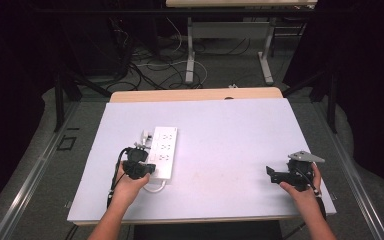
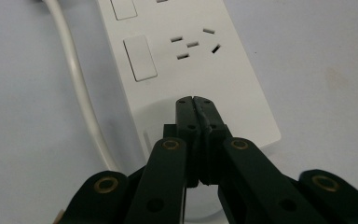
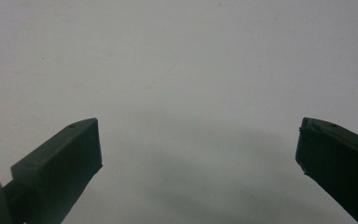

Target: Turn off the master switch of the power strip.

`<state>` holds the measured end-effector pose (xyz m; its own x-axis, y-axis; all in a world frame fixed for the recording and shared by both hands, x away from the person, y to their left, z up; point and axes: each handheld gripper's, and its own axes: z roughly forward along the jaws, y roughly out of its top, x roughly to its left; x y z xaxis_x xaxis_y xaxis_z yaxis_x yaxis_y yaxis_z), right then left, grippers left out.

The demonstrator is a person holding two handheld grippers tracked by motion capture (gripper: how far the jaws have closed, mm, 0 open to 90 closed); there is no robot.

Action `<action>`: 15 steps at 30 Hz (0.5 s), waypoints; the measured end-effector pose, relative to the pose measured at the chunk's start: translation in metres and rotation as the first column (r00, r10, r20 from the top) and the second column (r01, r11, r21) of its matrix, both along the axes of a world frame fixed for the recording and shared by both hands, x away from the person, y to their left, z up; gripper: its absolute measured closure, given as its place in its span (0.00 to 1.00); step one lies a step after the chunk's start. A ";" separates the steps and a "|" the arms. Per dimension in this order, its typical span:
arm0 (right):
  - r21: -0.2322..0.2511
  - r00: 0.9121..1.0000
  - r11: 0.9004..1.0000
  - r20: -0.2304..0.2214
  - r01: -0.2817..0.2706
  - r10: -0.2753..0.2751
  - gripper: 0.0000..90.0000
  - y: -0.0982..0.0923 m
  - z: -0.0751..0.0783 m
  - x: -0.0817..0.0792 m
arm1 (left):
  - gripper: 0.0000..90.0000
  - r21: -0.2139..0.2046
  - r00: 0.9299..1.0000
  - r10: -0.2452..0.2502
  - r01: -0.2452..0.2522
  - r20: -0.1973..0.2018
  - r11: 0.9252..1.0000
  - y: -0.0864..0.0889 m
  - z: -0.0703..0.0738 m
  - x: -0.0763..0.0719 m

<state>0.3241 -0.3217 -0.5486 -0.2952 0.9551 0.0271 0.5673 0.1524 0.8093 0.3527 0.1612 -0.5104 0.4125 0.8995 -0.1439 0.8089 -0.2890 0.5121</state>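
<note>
Jaws of the left gripper (image 2: 196, 100) pressed together, tips over the near end of the white power strip (image 2: 205, 74). Right gripper (image 3: 198, 140) spread wide above bare table (image 1: 230, 135), well apart from the strip.

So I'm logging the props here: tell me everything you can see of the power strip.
The power strip is a long white plastic block lying flat on the pale table, left of middle. It carries rows of sockets with rectangular switches beside them, and a white cable leaves its near end. The left gripper, jaws shut, has its tips at that rounded near end.

No readable text — no labels, no numbers
</note>
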 end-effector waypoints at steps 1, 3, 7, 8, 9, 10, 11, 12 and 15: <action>0.003 1.000 1.000 -0.004 -0.005 0.005 0.00 0.000 0.000 0.000 | 1.00 0.006 1.000 -0.011 0.011 0.000 1.000 0.001 0.000 0.000; 0.003 1.000 1.000 -0.004 -0.005 0.005 0.00 0.000 0.000 0.000 | 1.00 -0.006 1.000 0.001 -0.001 -0.003 1.000 0.000 -0.001 0.000; 0.000 1.000 1.000 0.000 0.001 -0.001 0.00 0.000 0.000 0.000 | 1.00 0.006 1.000 -0.009 0.009 -0.004 1.000 0.001 -0.003 0.001; 0.004 1.000 1.000 -0.004 -0.003 0.003 0.00 0.000 0.000 0.000 | 1.00 0.006 1.000 -0.009 0.009 -0.004 1.000 0.001 -0.003 0.001; 0.003 1.000 1.000 -0.004 -0.003 0.003 0.00 0.000 0.000 0.000 | 1.00 0.004 1.000 -0.005 0.005 -0.004 1.000 0.001 -0.003 0.001; 0.003 1.000 1.000 -0.004 -0.004 0.004 0.00 0.000 0.000 0.000 | 1.00 0.006 1.000 -0.004 0.004 -0.004 1.000 0.001 -0.003 0.000; 0.002 1.000 1.000 -0.004 -0.005 0.005 0.00 0.000 0.000 0.000 | 1.00 0.009 1.000 -0.007 0.007 -0.002 1.000 0.001 -0.003 0.000; 0.001 1.000 1.000 -0.004 -0.004 0.004 0.00 0.000 0.000 0.000 | 1.00 0.014 1.000 -0.011 0.011 -0.006 1.000 0.001 -0.003 0.000; 0.001 1.000 1.000 -0.004 -0.005 0.005 0.00 0.000 0.000 0.000 | 1.00 0.012 1.000 -0.010 0.010 0.000 1.000 0.001 -0.003 0.000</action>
<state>0.3244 -0.3217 -0.5490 -0.3001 0.9535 0.0293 0.5693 0.1544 0.8075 0.3522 0.1618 -0.5138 0.4215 0.8970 -0.1335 0.8060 -0.3031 0.5084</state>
